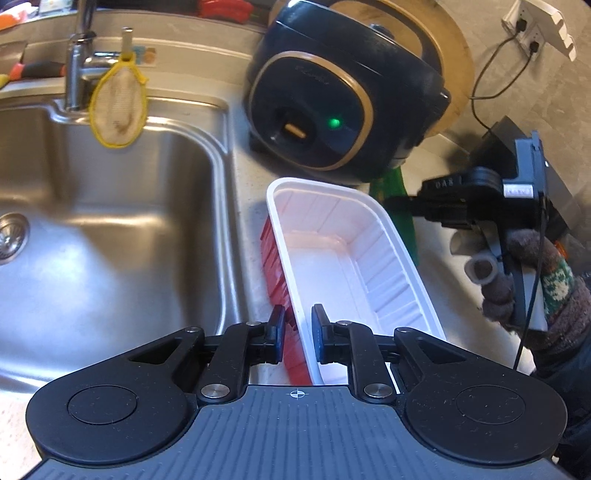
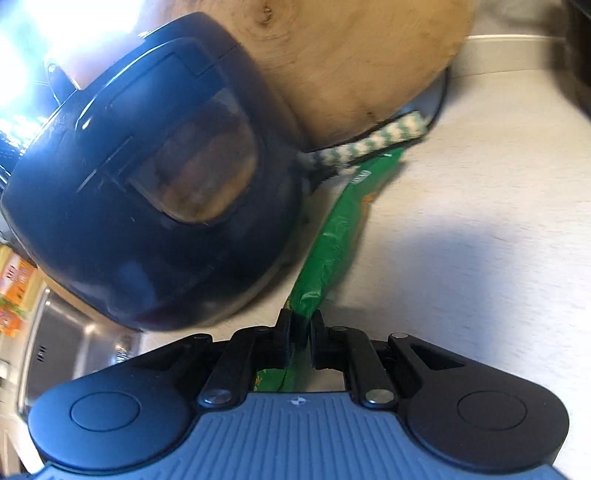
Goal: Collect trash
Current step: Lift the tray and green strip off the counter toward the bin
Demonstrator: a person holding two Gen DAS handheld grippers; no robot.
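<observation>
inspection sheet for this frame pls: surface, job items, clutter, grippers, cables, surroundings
Surface: pale speckled counter beside a steel sink.
Job's things: white plastic tray with red outer wall; green wrapper lying against the rice cooker's base.
Clutter: dark blue rice cooker, green light on; round wooden board behind it; yellow-rimmed mesh pouch hanging on the faucet.
Grippers: left gripper shut on the tray's wall; right gripper shut on the wrapper's end.
Cables: black cord running to the wall socket.
Surroundings: grey wall, bright window glare.
</observation>
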